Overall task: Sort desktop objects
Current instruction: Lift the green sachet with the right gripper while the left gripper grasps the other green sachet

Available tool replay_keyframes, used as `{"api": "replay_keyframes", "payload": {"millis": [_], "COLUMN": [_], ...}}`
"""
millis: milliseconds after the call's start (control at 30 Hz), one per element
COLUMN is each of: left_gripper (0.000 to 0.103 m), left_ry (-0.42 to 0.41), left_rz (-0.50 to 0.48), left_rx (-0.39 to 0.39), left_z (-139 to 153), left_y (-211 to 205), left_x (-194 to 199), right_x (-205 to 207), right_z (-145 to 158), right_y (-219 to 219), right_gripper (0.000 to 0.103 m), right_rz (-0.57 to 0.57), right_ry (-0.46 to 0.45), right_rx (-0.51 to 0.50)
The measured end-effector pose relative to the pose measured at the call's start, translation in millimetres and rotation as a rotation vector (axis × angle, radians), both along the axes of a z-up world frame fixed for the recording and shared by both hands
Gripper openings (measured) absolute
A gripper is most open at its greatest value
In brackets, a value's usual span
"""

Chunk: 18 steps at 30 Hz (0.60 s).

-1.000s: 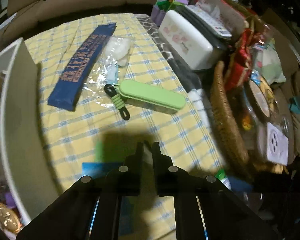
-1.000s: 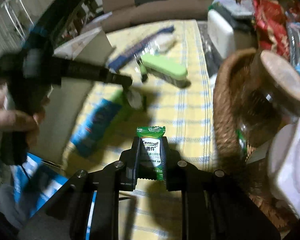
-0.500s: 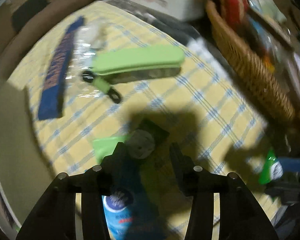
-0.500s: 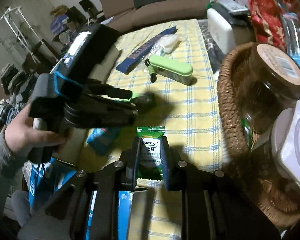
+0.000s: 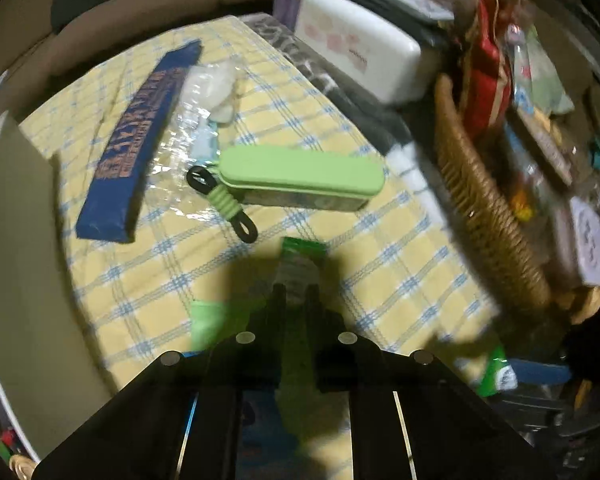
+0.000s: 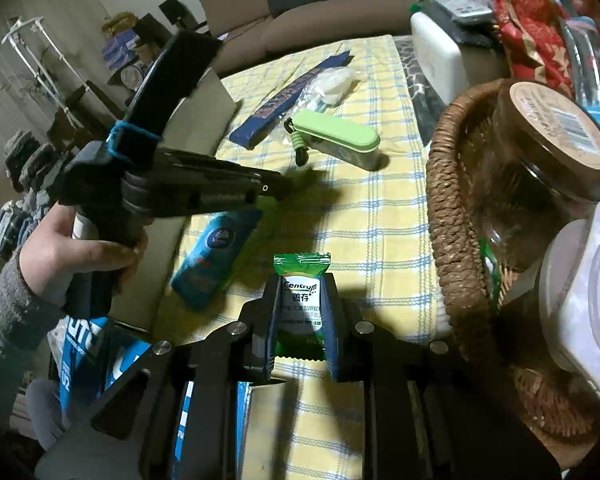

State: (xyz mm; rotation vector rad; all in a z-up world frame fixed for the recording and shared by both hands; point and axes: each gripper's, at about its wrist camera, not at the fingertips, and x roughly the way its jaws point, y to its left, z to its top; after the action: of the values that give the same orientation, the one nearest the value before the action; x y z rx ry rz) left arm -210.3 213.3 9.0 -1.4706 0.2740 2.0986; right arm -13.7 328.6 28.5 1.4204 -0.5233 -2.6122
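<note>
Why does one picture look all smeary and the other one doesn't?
Left wrist view: motion blur smears the wicker basket and the green sachet at the left claw, with a dark shadow on the checked cloth. Right wrist view: sharp; the Centrum sachet label reads clearly, edges bend fisheye-style.

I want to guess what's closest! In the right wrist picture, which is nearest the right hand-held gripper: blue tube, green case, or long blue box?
From the right hand-held gripper:
1. Blue tube, just left.
2. Green case, mid-cloth, ahead.
3. Long blue box, farthest, toward the sofa.
</note>
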Motion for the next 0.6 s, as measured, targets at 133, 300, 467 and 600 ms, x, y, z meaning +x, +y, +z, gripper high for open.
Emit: {"api": "replay_keyframes", "payload": {"millis": [133, 300, 467, 600], "left_gripper": [0.009, 0.050, 0.059, 0.054], "left_ry": [-0.024, 0.034, 0.007, -0.004], "left_rz": [0.033, -0.047, -0.090, -0.106], "left_rx": [0.063, -0.015, -0.088, -0.104], "left_z": [16, 17, -11, -38], "left_y": [-13, -2, 27, 37], "left_x": [6, 18, 1, -7], "right_x": [2, 3, 4, 2], "right_z": [4, 9, 9, 3], "right_y": [-2, -6, -13, -8], "right_gripper": [0.018, 0.018, 0.018, 0.018], "right_rz": [-0.005, -0.027, -0.005, -0.001], "right_ry": [0.016, 0.030, 0.027, 0.008], "right_rx": [-0.018, -0.047, -0.035, -0.037]}}
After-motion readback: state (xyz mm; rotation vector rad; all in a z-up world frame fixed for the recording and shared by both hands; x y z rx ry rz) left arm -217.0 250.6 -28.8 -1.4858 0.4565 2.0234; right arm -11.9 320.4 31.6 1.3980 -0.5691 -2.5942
